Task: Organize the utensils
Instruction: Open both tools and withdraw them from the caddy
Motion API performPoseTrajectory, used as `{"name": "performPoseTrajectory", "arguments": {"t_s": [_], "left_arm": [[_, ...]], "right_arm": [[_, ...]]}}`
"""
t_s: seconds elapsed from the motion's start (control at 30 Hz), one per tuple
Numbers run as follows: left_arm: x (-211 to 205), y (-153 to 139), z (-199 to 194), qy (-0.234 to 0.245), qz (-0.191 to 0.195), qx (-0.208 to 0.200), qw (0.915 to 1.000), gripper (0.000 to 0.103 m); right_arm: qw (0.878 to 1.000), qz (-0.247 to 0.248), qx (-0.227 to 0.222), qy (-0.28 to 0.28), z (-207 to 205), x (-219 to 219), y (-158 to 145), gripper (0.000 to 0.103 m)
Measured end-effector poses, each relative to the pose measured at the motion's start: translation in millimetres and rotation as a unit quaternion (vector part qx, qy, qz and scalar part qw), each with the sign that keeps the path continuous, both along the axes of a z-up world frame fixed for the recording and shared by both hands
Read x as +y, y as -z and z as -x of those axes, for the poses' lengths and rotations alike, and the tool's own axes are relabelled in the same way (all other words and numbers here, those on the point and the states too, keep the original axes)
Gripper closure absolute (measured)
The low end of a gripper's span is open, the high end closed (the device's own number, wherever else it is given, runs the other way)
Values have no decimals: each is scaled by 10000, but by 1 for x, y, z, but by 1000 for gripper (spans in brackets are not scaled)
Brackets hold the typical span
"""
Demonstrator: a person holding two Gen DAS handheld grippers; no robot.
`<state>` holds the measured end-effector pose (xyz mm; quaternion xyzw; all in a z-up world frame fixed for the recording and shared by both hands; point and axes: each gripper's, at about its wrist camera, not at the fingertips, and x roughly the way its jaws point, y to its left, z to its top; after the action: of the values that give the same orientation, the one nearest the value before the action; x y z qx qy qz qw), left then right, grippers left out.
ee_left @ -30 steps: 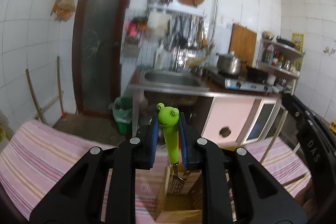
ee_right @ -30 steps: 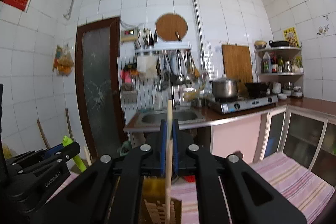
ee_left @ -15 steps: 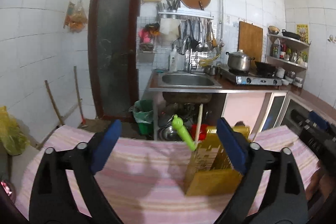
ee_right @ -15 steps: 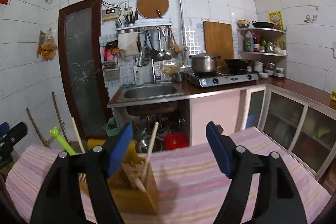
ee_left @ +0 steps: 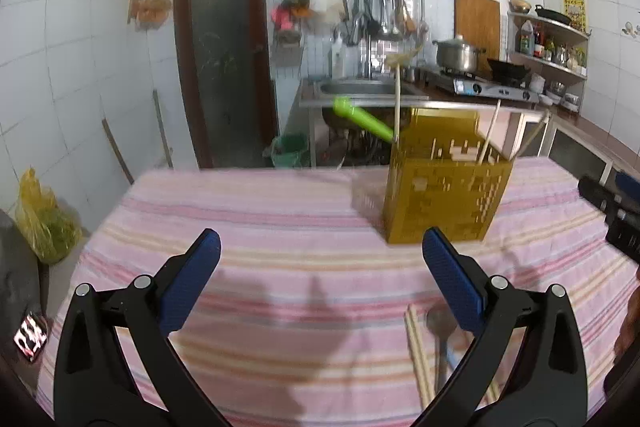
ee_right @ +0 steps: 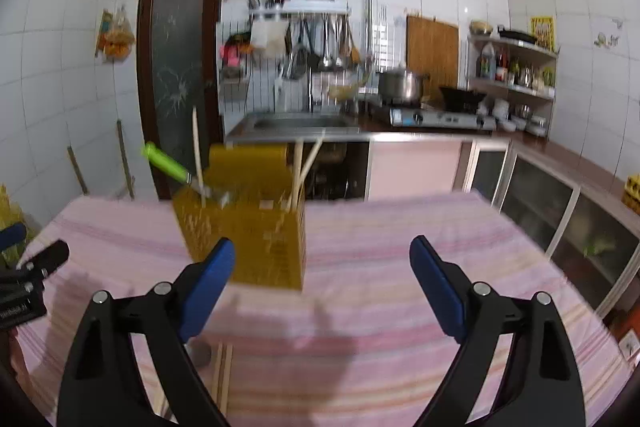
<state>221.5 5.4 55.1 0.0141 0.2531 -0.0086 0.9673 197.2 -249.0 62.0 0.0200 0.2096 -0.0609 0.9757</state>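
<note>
Now both grippers (ee_left: 320,279) (ee_right: 322,281) emptied, jaws just opening

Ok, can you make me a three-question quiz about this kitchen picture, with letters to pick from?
1. Where is the green-handled utensil?
A. leaning out of the yellow holder
B. flat on the cloth
C. in the sink

2. What colour are the gripper pads?
A. red
B. blue
C. white

3. How do the jaws of the left gripper stand?
A. shut on a chopstick
B. shut on nothing
C. wide apart, with nothing between them

Answers:
1 A, its handle sticks out of the holder's top at a slant.
2 B, both wrist views show blue pads.
3 C, only the striped cloth shows between the pads; the jaws have just been opening.
</note>
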Motion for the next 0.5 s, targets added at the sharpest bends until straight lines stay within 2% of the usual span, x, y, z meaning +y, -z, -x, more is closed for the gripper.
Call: {"name": "performPoseTrajectory", "arguments": {"t_s": [0.2, 0.5], "left_arm": [[12, 39, 1, -130, 153, 355, 9992, 5], [8, 85, -18, -173, -75, 837, 9963, 5]], "right_arm": [[9982, -223, 551, 26, 1, 0, 59, 16], [9932, -451, 1066, -117, -13, 0, 96, 16]]}}
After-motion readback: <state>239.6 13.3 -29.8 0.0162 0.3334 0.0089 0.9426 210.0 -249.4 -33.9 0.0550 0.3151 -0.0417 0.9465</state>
